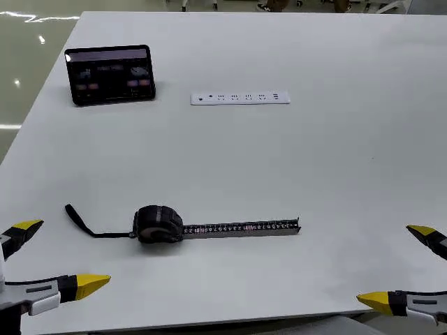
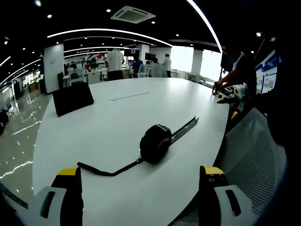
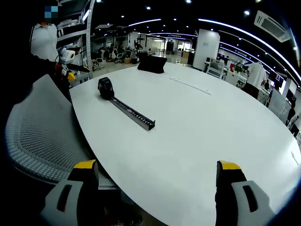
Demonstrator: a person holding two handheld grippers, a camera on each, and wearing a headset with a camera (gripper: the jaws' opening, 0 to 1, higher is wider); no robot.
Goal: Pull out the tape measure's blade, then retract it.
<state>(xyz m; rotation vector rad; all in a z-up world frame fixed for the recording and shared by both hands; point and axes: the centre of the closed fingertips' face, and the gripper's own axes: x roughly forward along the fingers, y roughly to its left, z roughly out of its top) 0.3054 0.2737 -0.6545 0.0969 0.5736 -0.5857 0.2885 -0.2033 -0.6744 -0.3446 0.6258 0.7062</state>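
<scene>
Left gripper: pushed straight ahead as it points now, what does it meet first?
Probably the tape measure's strap, lying across the line just ahead of the case; the left gripper is open and aimed at them. Depth is uncertain.

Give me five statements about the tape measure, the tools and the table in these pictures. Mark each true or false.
1. The black tape measure's blade is partly out, lying on the white table. True.
2. The left tool is shut on the tape measure's case. False: it is open and apart from the case.
3. A white power strip lies beyond the tape measure. True.
4. The dark tablet lies flat beside the blade's tip. False: it stands propped at the table's far left.
5. The right tool is open and holds nothing. True.
</scene>
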